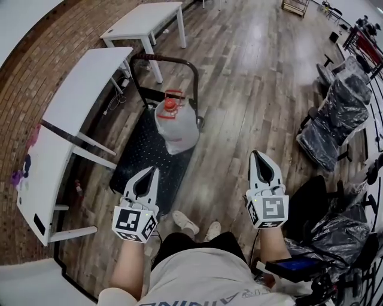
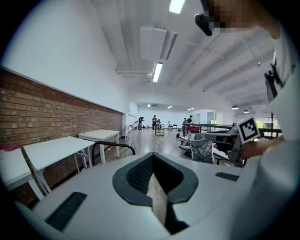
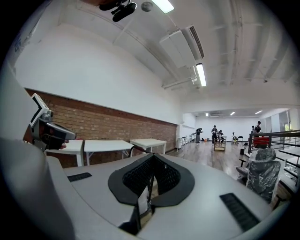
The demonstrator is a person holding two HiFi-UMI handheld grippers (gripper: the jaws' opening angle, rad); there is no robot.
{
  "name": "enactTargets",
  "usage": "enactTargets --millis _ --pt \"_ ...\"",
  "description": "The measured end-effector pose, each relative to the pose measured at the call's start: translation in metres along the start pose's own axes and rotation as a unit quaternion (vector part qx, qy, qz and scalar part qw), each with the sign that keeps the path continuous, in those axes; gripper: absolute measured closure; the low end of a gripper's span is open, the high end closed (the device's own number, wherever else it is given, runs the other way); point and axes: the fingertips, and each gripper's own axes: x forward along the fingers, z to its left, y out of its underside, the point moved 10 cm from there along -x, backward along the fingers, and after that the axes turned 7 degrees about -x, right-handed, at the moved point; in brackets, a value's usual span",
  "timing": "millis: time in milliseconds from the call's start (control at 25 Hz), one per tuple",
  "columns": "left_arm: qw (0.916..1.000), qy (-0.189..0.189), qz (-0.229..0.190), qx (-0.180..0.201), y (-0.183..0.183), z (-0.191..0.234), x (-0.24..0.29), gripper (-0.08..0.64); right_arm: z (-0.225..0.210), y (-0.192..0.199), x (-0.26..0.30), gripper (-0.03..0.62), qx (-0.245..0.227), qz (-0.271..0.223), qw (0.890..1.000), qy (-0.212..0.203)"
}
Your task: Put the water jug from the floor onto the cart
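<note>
The clear water jug [image 1: 176, 127] with a red cap stands upright on the black deck of the cart [image 1: 140, 158], close to the cart's dark handle bar [image 1: 173, 60]. Both grippers hover well short of it, near the person's body. My left gripper [image 1: 155, 170] is over the cart's near end, its jaws together and empty. Out over the wood floor to the right, my right gripper [image 1: 255, 153] is likewise shut on nothing. In the left gripper view the jaws [image 2: 152, 155] meet at the tip, with the cart handle [image 2: 115, 145] beyond. The right gripper [image 3: 152, 156] points level into the room.
Along the brick wall on the left stand white tables [image 1: 84, 83], with another [image 1: 146, 18] farther on. Plastic-wrapped chairs [image 1: 335, 113] line the right side. The person's shoes [image 1: 185, 221] are just behind the cart. People stand far down the hall [image 2: 154, 123].
</note>
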Motion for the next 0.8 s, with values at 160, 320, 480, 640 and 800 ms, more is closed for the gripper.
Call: enactTargets --millis 160,320,480,640,800 --pt "0.9999 -0.013 -0.005 -0.007 0.003 -0.016 -0.023 0.560 0.000 0.001 -0.022 0.589 0.008 0.000 1.000 -0.019" --pt "0.9999 -0.014 -0.007 -0.003 0.005 -0.022 -0.040 0.560 0.009 0.000 -0.037 0.589 0.008 0.005 0.999 -0.031" --pt "0.9998 -0.009 -0.017 0.007 0.002 -0.027 -0.048 0.560 0.011 -0.003 -0.047 0.591 0.002 0.005 0.999 -0.036" --pt "0.9993 -0.028 -0.019 0.013 0.001 -0.019 -0.059 0.560 0.021 -0.015 -0.047 0.590 -0.006 0.007 0.999 -0.048" --pt "0.9990 -0.030 -0.034 0.002 -0.005 -0.001 -0.068 0.560 0.036 -0.038 -0.040 0.589 -0.020 -0.001 0.998 -0.060"
